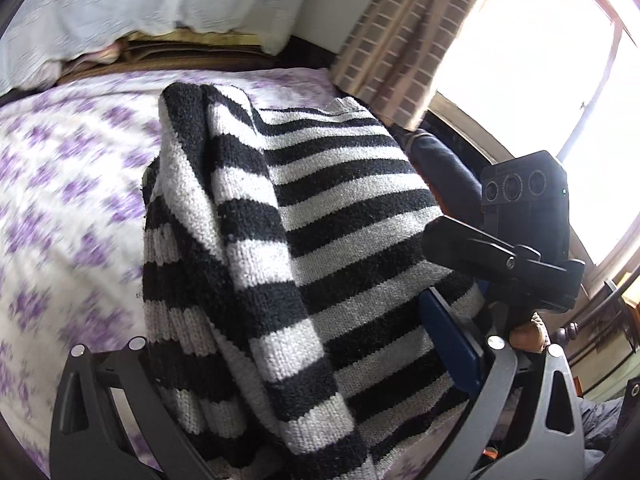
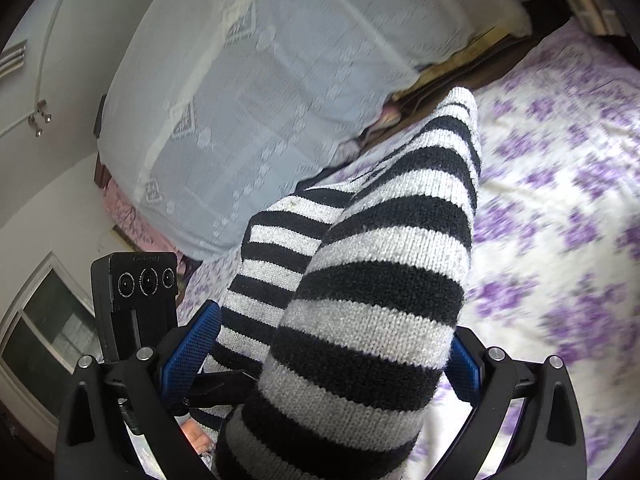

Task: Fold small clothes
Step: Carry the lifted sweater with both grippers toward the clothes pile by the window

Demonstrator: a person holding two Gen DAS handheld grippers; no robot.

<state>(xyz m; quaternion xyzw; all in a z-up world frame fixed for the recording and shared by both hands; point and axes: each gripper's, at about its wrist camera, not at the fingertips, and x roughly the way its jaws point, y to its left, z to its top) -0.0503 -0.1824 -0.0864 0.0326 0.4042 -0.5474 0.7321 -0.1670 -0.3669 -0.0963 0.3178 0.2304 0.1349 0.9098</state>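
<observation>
A black-and-white striped knit sweater [image 1: 304, 240] hangs between both grippers above the bed. My left gripper [image 1: 304, 392] is shut on a bunched part of the sweater; its blue right pad [image 1: 452, 344] presses the knit, the left pad is hidden behind it. In the right wrist view the sweater [image 2: 372, 300] fills the space between the blue pads [image 2: 192, 344], and my right gripper [image 2: 328, 360] is shut on it. The right gripper's body [image 1: 528, 240] shows at the right of the left wrist view; the left one's body [image 2: 136, 300] shows at the left of the right wrist view.
The bed has a white cover with purple flowers [image 1: 68, 184] [image 2: 560, 200]. A pale lace-covered pile [image 2: 260, 92] lies at the bed's far side. A checked curtain [image 1: 404, 40] and a bright window [image 1: 540, 92] are to the right.
</observation>
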